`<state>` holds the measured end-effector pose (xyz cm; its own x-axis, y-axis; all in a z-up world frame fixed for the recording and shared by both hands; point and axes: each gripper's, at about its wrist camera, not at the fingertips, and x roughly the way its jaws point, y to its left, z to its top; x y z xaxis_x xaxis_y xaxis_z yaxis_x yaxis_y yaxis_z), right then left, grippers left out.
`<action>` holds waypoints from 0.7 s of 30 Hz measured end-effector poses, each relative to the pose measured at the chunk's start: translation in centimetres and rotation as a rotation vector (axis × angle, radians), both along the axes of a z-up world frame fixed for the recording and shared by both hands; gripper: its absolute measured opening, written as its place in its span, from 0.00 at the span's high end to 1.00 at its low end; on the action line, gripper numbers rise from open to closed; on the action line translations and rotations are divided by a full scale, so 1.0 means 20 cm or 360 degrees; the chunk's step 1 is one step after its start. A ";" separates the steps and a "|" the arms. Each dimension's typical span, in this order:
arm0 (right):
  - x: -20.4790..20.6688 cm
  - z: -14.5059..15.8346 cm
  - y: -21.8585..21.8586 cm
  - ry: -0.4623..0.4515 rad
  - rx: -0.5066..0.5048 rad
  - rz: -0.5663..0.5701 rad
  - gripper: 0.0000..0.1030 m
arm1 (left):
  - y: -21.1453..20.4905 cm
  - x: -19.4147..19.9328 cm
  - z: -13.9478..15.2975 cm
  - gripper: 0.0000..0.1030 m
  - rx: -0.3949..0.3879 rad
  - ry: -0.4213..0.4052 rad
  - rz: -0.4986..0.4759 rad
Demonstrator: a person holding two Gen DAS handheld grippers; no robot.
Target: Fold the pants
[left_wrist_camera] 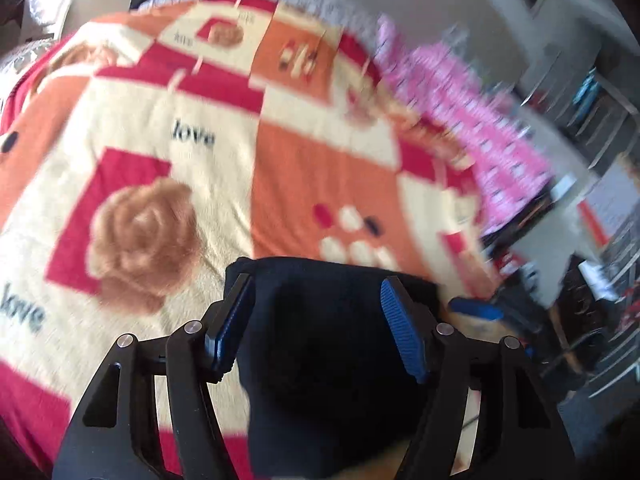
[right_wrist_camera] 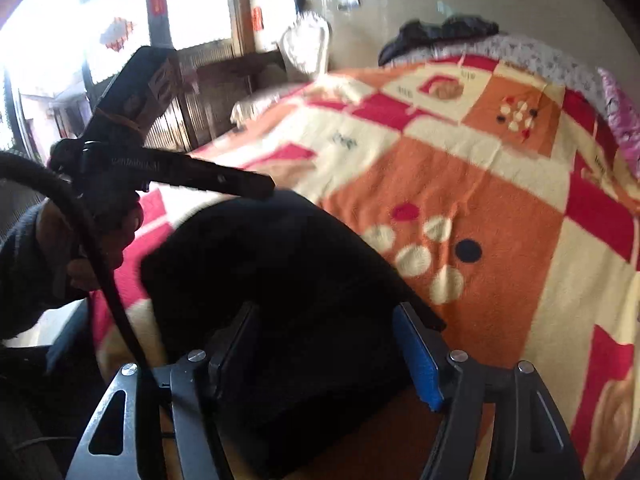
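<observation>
The dark navy fabric pants [left_wrist_camera: 336, 320] lie bunched at the near edge of the plush orange, red and cream patchwork blanket [left_wrist_camera: 168, 128], at six o'clock in both views. The left gripper [left_wrist_camera: 318, 324] stands wide with the cloth between its blue pads. The right gripper [right_wrist_camera: 332, 348] likewise straddles the pants; whether either pinches cannot be told.

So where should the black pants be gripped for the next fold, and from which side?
Probably at the near edge of the black pants, coming in from the near side of the bed. The bundle lies bunched on the patterned blanket, with cloth already between the open left gripper and right gripper.
</observation>
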<state>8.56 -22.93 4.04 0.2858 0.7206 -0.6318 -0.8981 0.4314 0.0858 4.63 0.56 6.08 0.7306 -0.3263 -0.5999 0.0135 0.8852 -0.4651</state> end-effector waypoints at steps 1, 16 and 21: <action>-0.05 0.02 -0.02 -0.0019 0.0013 0.0037 0.35 | 0.00 -0.06 0.02 0.36 0.0017 -0.0020 -0.0010; -0.07 -0.11 -0.13 0.0222 -0.0074 0.0008 0.26 | -0.02 -0.21 -0.11 0.30 0.0059 0.0075 -0.0016; 0.11 -0.11 -0.39 0.0754 0.0428 -0.0457 0.23 | 0.22 -0.12 -0.13 0.30 -0.0289 0.0119 0.0154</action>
<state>10.81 -30.79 1.82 0.2249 0.8081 -0.5444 -0.5868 0.5584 0.5864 2.22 4.92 3.57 0.7192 -0.3643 -0.5916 -0.1081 0.7824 -0.6133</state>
